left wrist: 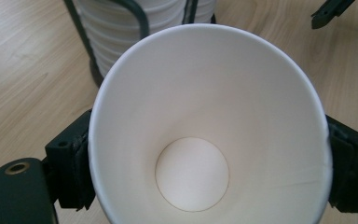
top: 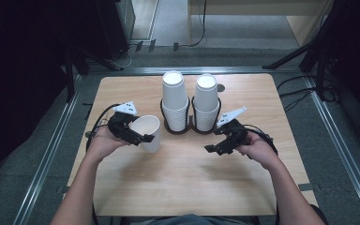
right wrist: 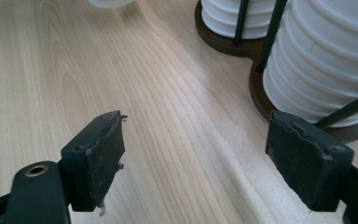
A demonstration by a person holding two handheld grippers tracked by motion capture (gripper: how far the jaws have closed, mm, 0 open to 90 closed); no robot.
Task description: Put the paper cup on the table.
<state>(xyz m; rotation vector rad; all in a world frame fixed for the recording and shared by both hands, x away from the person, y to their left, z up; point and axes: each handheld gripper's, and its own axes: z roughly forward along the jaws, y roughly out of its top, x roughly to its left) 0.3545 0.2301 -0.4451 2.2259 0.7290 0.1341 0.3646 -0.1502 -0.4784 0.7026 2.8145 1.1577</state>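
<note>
From the high view, nearest the camera are my two forearms coming in over the worktop (top: pixel 183 183). My left gripper (top: pixel 143 138) is clamped on a single white paper cup (top: pixel 149 132), which sits tilted with its mouth turned back toward me, on the left half of the worktop just in front of the cup holder (top: pixel 190 129). That dark holder carries two tall stacks of white cups, the left stack (top: pixel 174 101) and the right stack (top: pixel 206 102), standing side by side. My right gripper (top: pixel 215 146) hangs over bare wood in front of the right stack, apart from it, with nothing in it.

In the left gripper view the paper cup (left wrist: pixel 205 130) sits between my jaws, mouth open toward the camera, the round bottom showing deep inside. Both black pads press against its sides just below the rim. Behind it is the left stack (left wrist: pixel 116 28) in its holder, close to the held cup; I cannot tell whether they touch.

In the right gripper view my right gripper (right wrist: pixel 193 158) has its jaws spread wide, with only wood grain between them. The right stack (right wrist: pixel 326 60) rises just beyond the right-hand jaw, the holder's (right wrist: pixel 256 100) brown base beneath it.
</note>
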